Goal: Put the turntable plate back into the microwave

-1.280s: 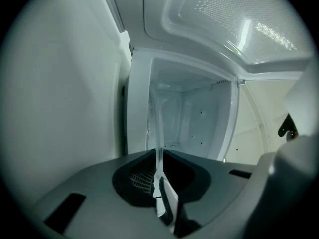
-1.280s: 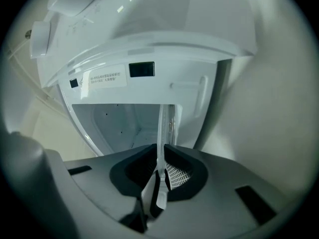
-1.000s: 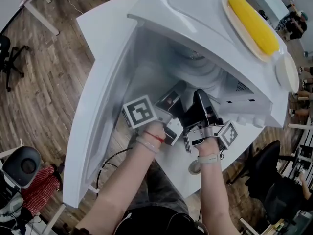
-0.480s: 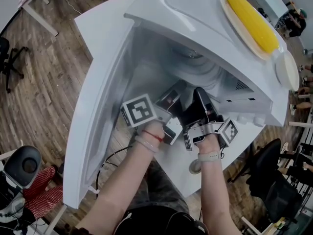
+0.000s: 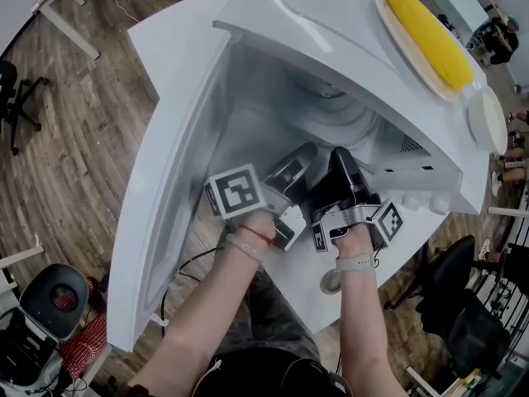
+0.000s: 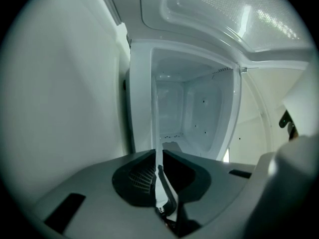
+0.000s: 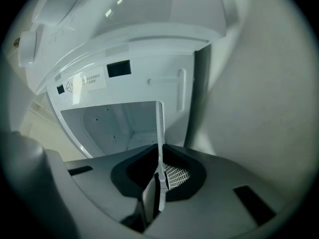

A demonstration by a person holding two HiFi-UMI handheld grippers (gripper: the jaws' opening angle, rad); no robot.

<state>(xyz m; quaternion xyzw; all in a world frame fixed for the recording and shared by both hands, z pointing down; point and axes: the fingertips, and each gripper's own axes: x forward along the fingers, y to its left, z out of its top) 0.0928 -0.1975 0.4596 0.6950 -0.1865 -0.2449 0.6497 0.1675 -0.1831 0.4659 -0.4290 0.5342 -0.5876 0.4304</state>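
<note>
The clear glass turntable plate (image 5: 337, 119) hangs level in the mouth of the white microwave (image 5: 314, 23), held at its near rim by both grippers. My left gripper (image 5: 291, 169) is shut on that rim; the plate (image 6: 156, 128) shows edge-on as a thin pale strip between its jaws (image 6: 158, 183). My right gripper (image 5: 340, 172) is likewise shut on the rim, with the plate edge (image 7: 160, 133) rising from its jaws (image 7: 159, 180). Behind the strip lies the white microwave cavity (image 6: 192, 108), whose floor is partly hidden by the grippers.
The microwave door (image 5: 165, 197) stands wide open at the left. A plate with a yellow corn cob (image 5: 426, 35) sits on top of the microwave, next to a small white dish (image 5: 486, 119). A tape roll (image 5: 330, 283) lies on the table near my right wrist.
Both grippers and the plate have edged slightly further toward the cavity; both grips are unchanged.
</note>
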